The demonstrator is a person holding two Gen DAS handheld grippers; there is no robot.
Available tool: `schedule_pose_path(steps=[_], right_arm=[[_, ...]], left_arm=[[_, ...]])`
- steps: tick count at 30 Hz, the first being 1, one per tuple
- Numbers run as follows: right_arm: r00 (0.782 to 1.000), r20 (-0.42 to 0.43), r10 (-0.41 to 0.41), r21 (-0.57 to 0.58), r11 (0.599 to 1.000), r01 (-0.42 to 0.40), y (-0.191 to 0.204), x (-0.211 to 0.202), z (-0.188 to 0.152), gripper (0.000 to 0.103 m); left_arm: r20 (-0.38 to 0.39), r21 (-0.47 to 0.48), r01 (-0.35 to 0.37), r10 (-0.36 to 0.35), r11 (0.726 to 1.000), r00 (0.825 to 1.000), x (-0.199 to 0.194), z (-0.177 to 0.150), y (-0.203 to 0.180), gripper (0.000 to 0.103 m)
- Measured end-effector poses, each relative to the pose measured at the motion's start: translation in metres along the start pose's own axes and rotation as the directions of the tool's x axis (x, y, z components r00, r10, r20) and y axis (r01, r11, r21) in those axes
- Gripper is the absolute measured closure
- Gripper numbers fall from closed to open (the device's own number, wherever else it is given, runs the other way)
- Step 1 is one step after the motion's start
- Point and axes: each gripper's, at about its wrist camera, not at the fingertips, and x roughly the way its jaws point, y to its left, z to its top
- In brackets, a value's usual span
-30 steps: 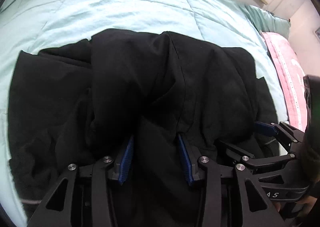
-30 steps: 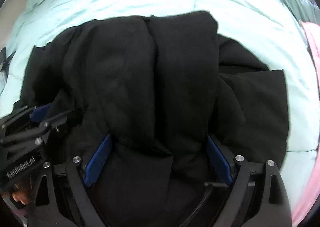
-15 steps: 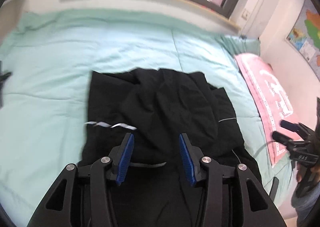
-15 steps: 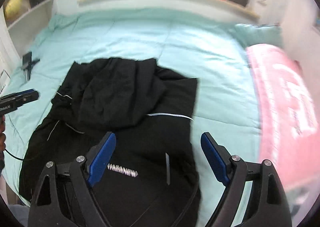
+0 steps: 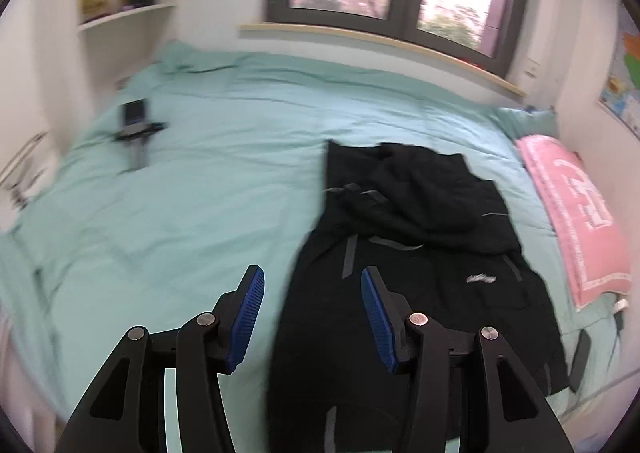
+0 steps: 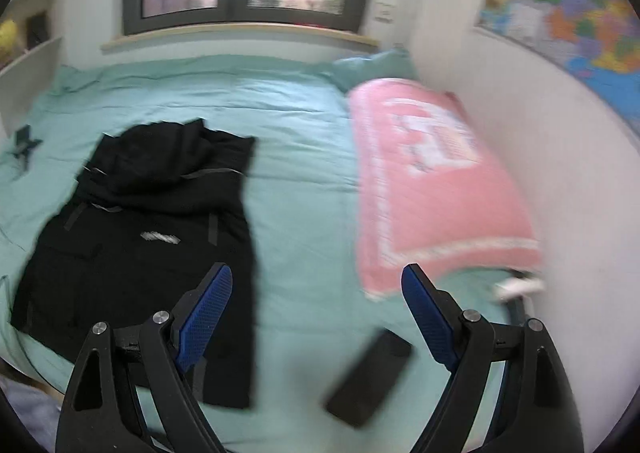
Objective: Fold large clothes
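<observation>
Left wrist view: a small dark stand (image 5: 136, 129) lies upper left on the teal bedspread (image 5: 200, 193). My left gripper (image 5: 312, 309) sits bottom centre, jaws apart, holding nothing. The black garment (image 5: 412, 265) lies folded right of centre, a pink blanket (image 5: 576, 221) at far right.

Right wrist view: the garment (image 6: 152, 237) lies left. My right gripper (image 6: 316, 313) is bottom centre, jaws wide, empty, above a dark flat object (image 6: 370, 377).

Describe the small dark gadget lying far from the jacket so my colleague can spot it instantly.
Start at the mint-green bed under the window. The black jacket lies toward the pink pillow; on the opposite side, near the white shelves, sits the small dark gadget. It is alone on bare bedding, blurred, with short arms sticking out.
</observation>
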Motion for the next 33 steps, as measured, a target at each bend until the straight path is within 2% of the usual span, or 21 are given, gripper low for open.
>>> schedule_pose_path(steps=[3,5,6,8,11,15,18,19,22,23,25,27,30,31,33], right_arm=[[1.0,-0.01,-0.001,0.014,1.0,0.002,-0.024,-0.018,-0.028,0.015],[0.997,-0.029,0.075,0.044,0.996,-0.073,-0.03,-0.016,-0.044,0.015],[0.989,-0.047,0.141,0.07,0.988,-0.138,-0.03,-0.011,-0.054,0.015],[0.972,-0.094,0.216,0.099,0.973,-0.207,-0.022,0.004,-0.071,0.015],[0.951,-0.16,0.263,0.1,0.963,-0.249,-0.002,0.024,-0.093,0.015],[0.921,-0.221,0.321,0.083,0.947,-0.311,0.025,0.054,-0.118,0.015],[0.891,-0.282,0.355,0.108,0.935,-0.338,0.041,0.088,-0.132,0.015],[0.883,-0.295,0.365,0.122,0.931,-0.344,0.042,0.095,-0.135,0.015],[0.84,-0.316,0.442,0.207,0.896,-0.394,0.044,0.117,-0.141,0.015],[0.821,-0.316,0.477,0.245,0.876,-0.415,0.043,0.124,-0.142,0.015],[0.802,-0.316,0.507,0.28,0.857,-0.432,0.044,0.132,-0.142,0.015],[0.79,-0.328,0.517,0.294,0.851,-0.435,0.046,0.139,-0.142,0.015],[0.783,-0.36,0.507,0.291,0.859,-0.422,0.052,0.149,-0.144,0.015],[0.775,-0.371,0.512,0.297,0.856,-0.424,0.053,0.153,-0.146,0.015],[0.74,-0.389,0.549,0.335,0.832,-0.442,0.056,0.16,-0.15,0.015]], left_arm=[[-0.002,-0.009,-0.055,0.055,0.998,0.999,-0.025,-0.025,0.026,0.047],[-0.031,-0.005,-0.083,0.082,0.997,0.996,-0.028,-0.04,0.037,0.045],[-0.05,-0.003,-0.08,0.08,0.997,0.996,-0.028,-0.049,0.04,0.045],[-0.095,0.016,-0.074,0.076,0.997,0.993,-0.024,-0.065,0.043,0.043],[-0.155,0.047,-0.027,0.034,0.999,0.987,-0.021,-0.091,0.043,0.04],[-0.222,0.052,-0.005,0.016,0.999,0.975,-0.006,-0.123,0.047,0.036],[-0.248,-0.015,0.031,-0.034,0.999,0.968,0.021,-0.142,0.049,0.036],[-0.26,-0.051,0.054,-0.065,0.997,0.963,0.033,-0.148,0.048,0.036],[-0.285,-0.129,0.144,-0.176,0.981,0.942,0.057,-0.158,0.042,0.036],[-0.31,-0.121,0.151,-0.182,0.981,0.933,0.067,-0.16,0.038,0.036],[-0.349,-0.078,0.142,-0.161,0.987,0.923,0.08,-0.163,0.03,0.036],[-0.381,-0.064,0.142,-0.156,0.988,0.911,0.093,-0.165,0.028,0.036],[-0.395,-0.098,0.133,-0.161,0.986,0.905,0.104,-0.165,0.033,0.036],[-0.398,-0.11,0.132,-0.165,0.985,0.903,0.107,-0.165,0.034,0.036],[-0.412,-0.126,0.144,-0.184,0.981,0.892,0.111,-0.168,0.035,0.035]])
